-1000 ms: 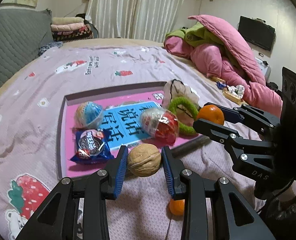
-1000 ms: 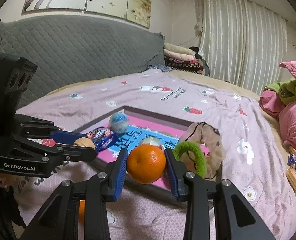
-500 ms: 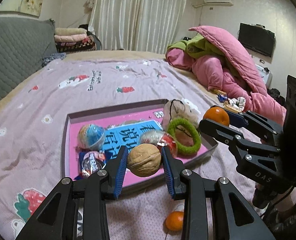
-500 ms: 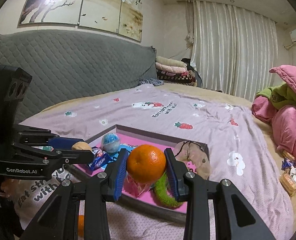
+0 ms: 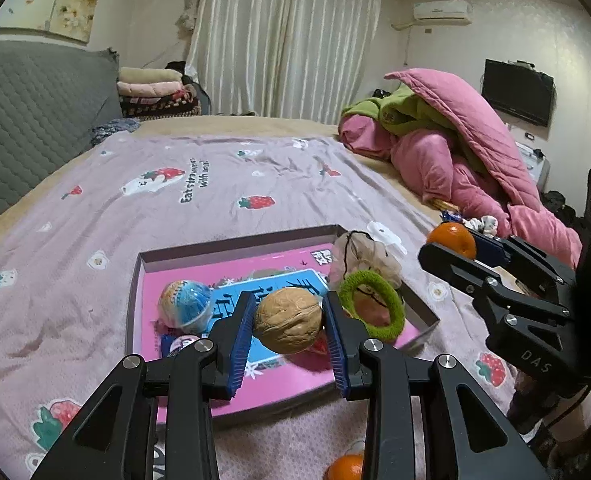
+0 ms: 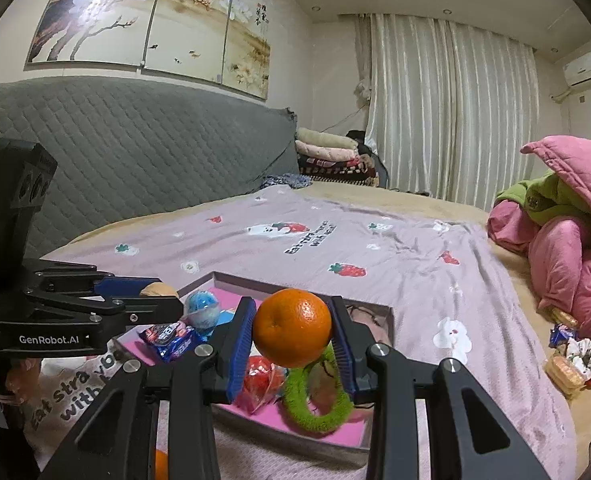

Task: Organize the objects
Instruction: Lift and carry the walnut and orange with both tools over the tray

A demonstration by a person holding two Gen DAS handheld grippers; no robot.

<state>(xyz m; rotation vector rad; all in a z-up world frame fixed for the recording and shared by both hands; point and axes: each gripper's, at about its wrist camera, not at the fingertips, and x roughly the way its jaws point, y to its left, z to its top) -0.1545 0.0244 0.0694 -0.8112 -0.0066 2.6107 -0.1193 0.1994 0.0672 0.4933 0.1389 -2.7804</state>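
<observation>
Left gripper: closed on the walnut, held above the near edge of the tray.
Walnut risk: hard, round shell between narrow pads; it could squirt out if the squeeze eases early, then roll on the soft bedspread.
Tray contents: blue capsule ball far left, snack packet near left, red wrapped item centre, green ring right; a dropped piece could knock these.
Right gripper: clamped on the orange, lifted over the tray's right part.
Collision risk: the grippers sit near each other; lowering both at once could make them touch.
Loose orange: on the bedspread near the tray, outside it, easily nudged.
</observation>
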